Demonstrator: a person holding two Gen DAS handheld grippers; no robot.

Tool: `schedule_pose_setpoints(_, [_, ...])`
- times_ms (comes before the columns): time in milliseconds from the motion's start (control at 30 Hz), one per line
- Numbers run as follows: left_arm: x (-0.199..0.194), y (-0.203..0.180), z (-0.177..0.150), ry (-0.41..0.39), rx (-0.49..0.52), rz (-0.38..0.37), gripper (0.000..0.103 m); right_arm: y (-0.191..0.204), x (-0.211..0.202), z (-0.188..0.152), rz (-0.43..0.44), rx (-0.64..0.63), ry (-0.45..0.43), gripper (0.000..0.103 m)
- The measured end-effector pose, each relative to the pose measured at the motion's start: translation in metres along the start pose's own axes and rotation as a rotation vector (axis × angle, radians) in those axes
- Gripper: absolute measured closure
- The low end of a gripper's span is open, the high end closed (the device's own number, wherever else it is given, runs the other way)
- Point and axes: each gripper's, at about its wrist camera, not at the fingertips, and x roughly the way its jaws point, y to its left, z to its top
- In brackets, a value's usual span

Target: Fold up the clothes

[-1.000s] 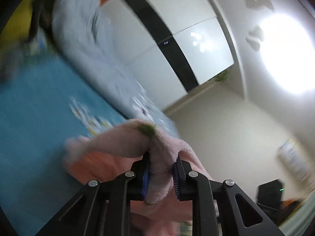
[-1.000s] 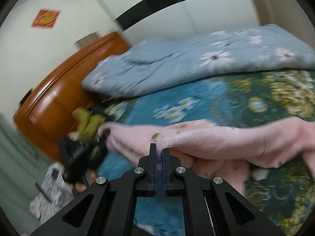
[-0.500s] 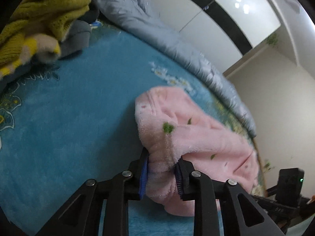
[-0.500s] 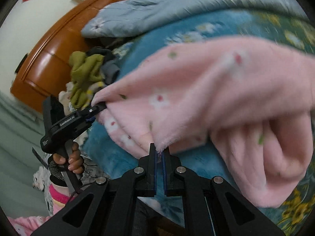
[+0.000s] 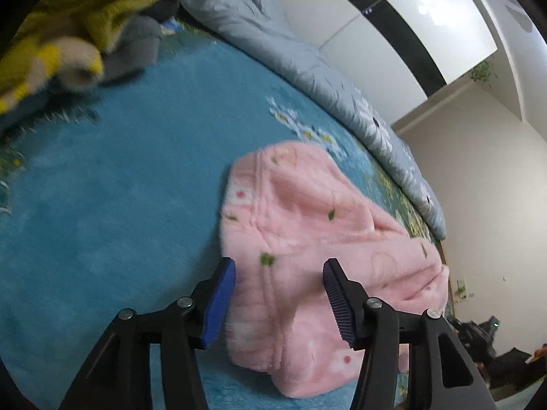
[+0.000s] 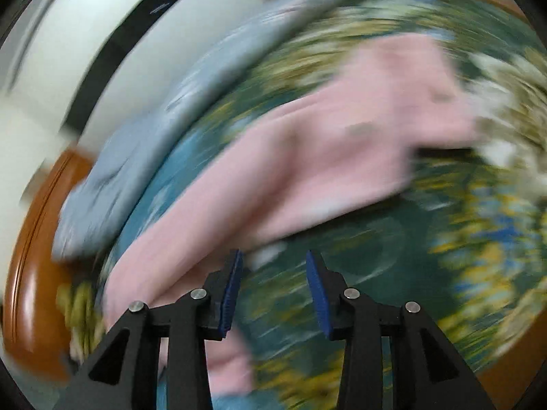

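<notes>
The pink garment [image 5: 318, 249] lies folded on the blue bedspread [image 5: 112, 184], filling the lower middle and right of the left wrist view. It is fleecy, with small green and red marks on it, and its near edge sits low in the frame.

The left gripper [image 5: 278, 294] hangs over that near edge with its jaws fairly wide; they have just been opening. The garment shows in the gap between the blue pads [image 5: 218, 304], which are clear of the fabric and do not press on it.

In the upper left of that view a pile of clothes [image 5: 78, 30], olive, yellow and grey, rests on the bedspread, well apart from the pink garment. A grey quilt [image 5: 307, 65] with white flowers runs from the top middle down toward the right edge, behind the garment. White wardrobe doors [image 5: 393, 48] with a black stripe stand beyond it.

The right wrist view is heavily blurred. There the garment [image 6: 307, 160] stretches from the lower left to the upper right of the frame. The right gripper [image 6: 273, 287] has its jaws partly apart, and they too have just been opening. Only the flowered bedspread [image 6: 393, 249] shows between them; the garment's edge lies just left of the left pad. A brown wooden bed board [image 6: 30, 273] shows at the left edge.
</notes>
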Motion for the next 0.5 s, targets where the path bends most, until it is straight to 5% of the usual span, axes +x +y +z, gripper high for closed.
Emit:
schedule_pose_setpoints(133, [0.015, -0.003, -0.001, 0.035, 0.010, 0.075, 0.044, -0.016, 0.015, 0.024, 0.079, 0.112, -0.012, 0.062])
schedule_pose_setpoints(367, [0.024, -0.001, -0.005, 0.066, 0.032, 0.117, 0.038, -0.038, 0.006, 0.064, -0.150, 0.195, -0.183, 0.062])
schedule_pose_setpoints(500, [0.037, -0.002, -0.008, 0.110, 0.021, 0.094, 0.038, -0.051, 0.025, 0.076, -0.129, 0.222, -0.116, 0.062])
